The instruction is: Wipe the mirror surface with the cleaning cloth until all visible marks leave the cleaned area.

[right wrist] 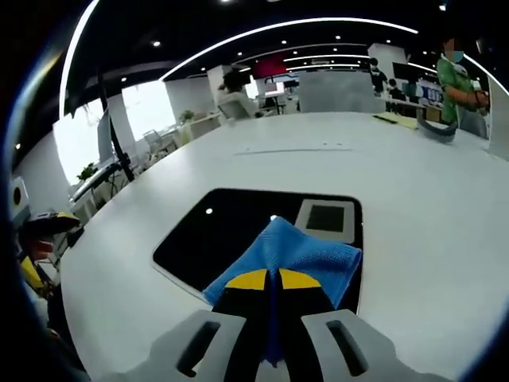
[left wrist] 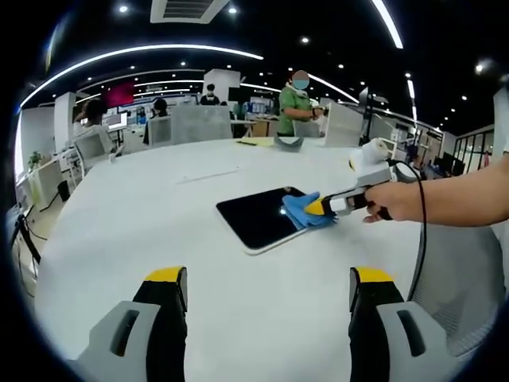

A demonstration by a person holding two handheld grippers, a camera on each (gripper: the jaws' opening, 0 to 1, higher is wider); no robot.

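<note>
Cloth (right wrist: 290, 256) pinched in right gripper (right wrist: 272, 280), pressed flat onto mirror (right wrist: 231, 231) near its edge, likely for wiping contact. Left gripper (left wrist: 268, 288) hovering beside mirror over table (left wrist: 143, 207), jaws apart, holding nothing.

The right claw (right wrist: 270, 280) pinches a blue cleaning cloth (right wrist: 294, 256) tight between its yellow tips. The cloth lies on the dark mirror (right wrist: 215, 235), which lies flat on the white bench (right wrist: 429, 199).
</note>
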